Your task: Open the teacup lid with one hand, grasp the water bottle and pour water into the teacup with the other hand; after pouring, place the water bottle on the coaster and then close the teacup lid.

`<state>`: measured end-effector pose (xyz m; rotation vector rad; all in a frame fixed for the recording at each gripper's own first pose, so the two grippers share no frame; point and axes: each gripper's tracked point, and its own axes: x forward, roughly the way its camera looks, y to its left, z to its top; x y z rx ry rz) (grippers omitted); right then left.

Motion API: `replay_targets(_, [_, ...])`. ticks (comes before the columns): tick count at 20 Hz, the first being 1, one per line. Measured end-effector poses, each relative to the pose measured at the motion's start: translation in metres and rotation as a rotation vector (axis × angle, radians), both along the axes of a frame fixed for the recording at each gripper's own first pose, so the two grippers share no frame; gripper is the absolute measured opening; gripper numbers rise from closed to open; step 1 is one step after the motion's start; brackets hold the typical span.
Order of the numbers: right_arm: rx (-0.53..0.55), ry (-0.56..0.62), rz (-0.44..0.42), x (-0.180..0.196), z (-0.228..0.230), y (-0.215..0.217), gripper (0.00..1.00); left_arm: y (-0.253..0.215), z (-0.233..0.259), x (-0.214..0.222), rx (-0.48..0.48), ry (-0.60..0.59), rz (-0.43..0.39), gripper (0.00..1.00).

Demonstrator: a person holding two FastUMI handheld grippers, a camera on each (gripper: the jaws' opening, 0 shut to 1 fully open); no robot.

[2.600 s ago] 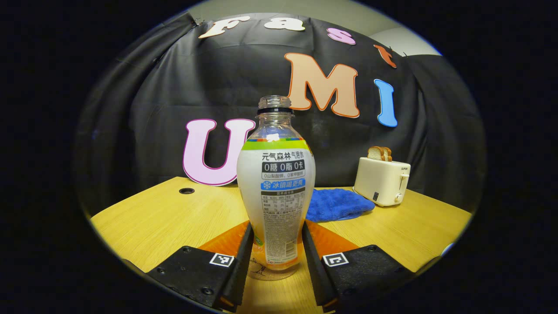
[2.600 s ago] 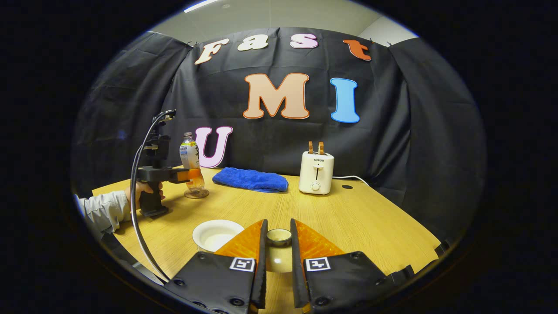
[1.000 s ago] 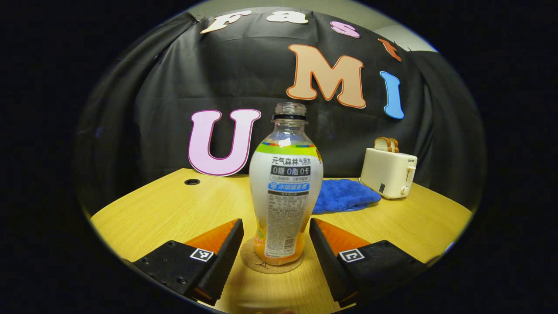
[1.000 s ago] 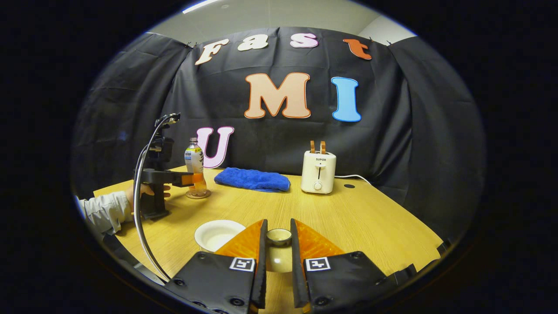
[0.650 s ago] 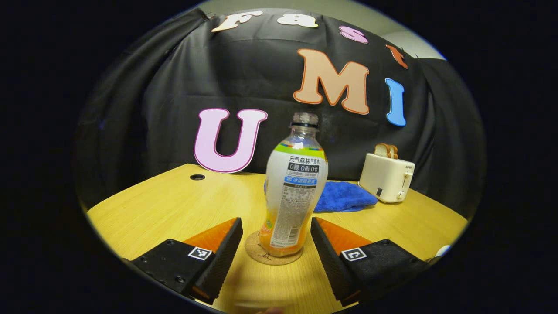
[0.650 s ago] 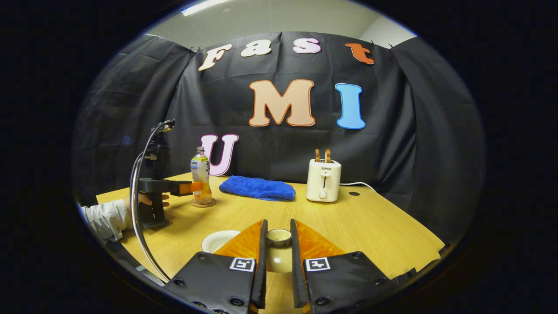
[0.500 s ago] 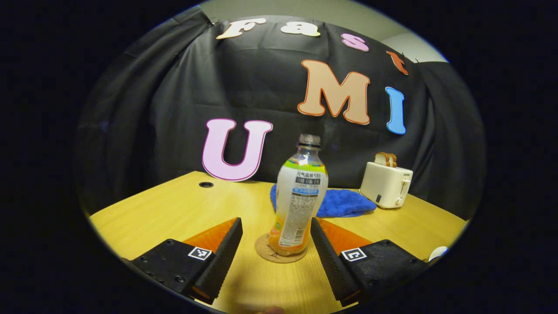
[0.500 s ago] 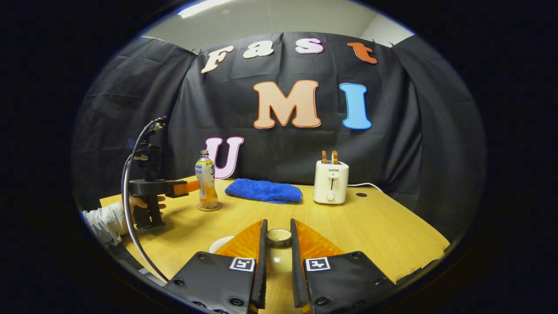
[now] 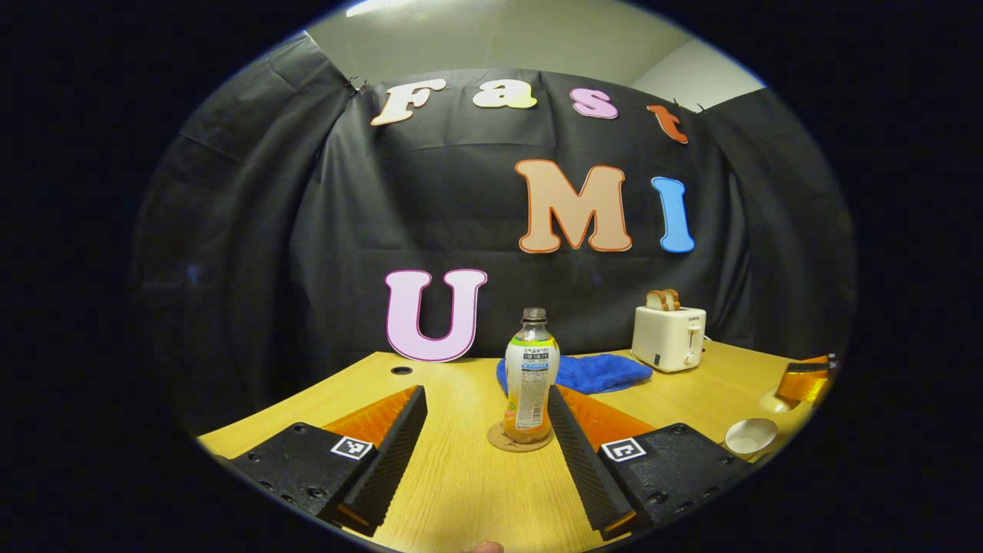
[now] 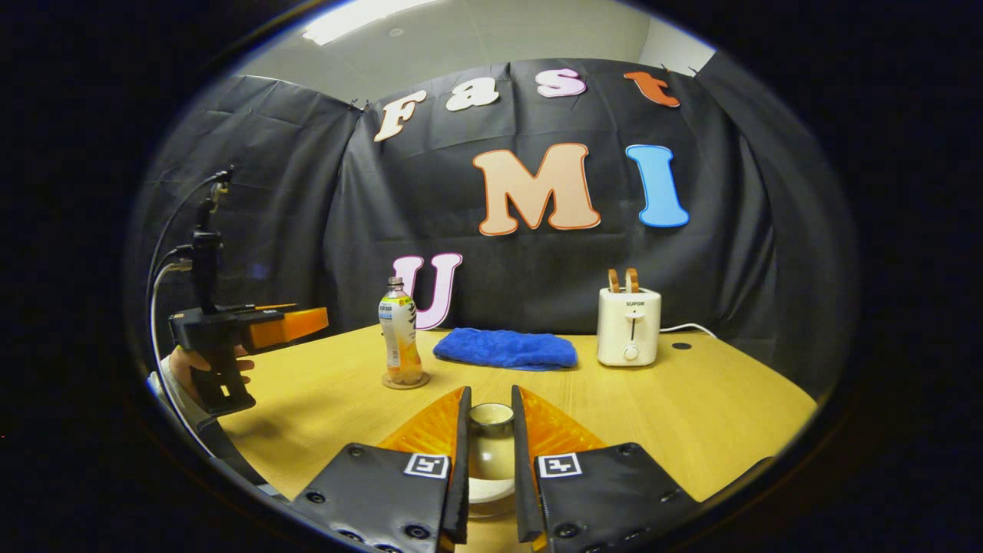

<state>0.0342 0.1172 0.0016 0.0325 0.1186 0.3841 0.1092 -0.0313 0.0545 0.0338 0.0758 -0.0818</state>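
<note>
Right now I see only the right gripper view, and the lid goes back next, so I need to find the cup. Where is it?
Observer: In the left gripper view the cup sits uncovered on the table, close beside your right tongs, which grip the lid.
Operator: From my side angle I can't tell whether the left tongs are open.
Observer: They are. The left tongs are spread wide, and the bottle stands upright on the coaster with neither finger touching it.
</note>
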Motion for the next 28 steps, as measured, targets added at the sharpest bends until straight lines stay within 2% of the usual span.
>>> replay_targets(2, [0.011,0.006,0.012,-0.001,-0.005,0.007,0.26,-0.001,0.010,-0.011,0.020,-0.027,-0.009,0.92])
replay_targets(3, [0.012,0.005,0.016,-0.001,-0.008,0.009,0.28,-0.005,0.014,-0.015,0.027,-0.035,-0.018,0.88])
replay_targets(4, [0.011,0.006,0.016,-0.001,-0.010,0.010,0.28,-0.006,0.015,-0.019,0.034,-0.039,-0.024,0.92])
replay_targets(10, [-0.016,0.016,0.002,0.002,-0.026,0.009,0.28,-0.018,0.018,-0.035,0.034,-0.041,-0.056,0.92])
replay_targets(16, [-0.051,0.034,0.003,0.002,-0.039,0.013,0.26,-0.016,0.018,-0.038,0.031,-0.038,-0.049,0.92])
replay_targets(20, [-0.052,0.041,0.000,0.001,-0.042,0.012,0.29,-0.019,0.017,-0.039,0.020,-0.034,-0.053,0.92])
replay_targets(22, [-0.038,0.050,-0.001,0.000,-0.043,0.011,0.35,-0.020,0.015,-0.041,0.007,-0.031,-0.055,0.92])
replay_targets(23, [-0.032,0.057,0.001,0.000,-0.043,0.010,0.35,-0.022,0.014,-0.040,0.002,-0.029,-0.057,0.92])
replay_targets(25, [-0.024,0.047,-0.003,-0.001,-0.038,0.009,0.43,-0.024,0.012,-0.042,-0.009,-0.024,-0.062,0.92])
replay_targets(28, [-0.005,-0.002,-0.022,-0.002,-0.022,0.000,0.66,-0.026,0.007,-0.045,-0.019,-0.024,-0.062,0.92])
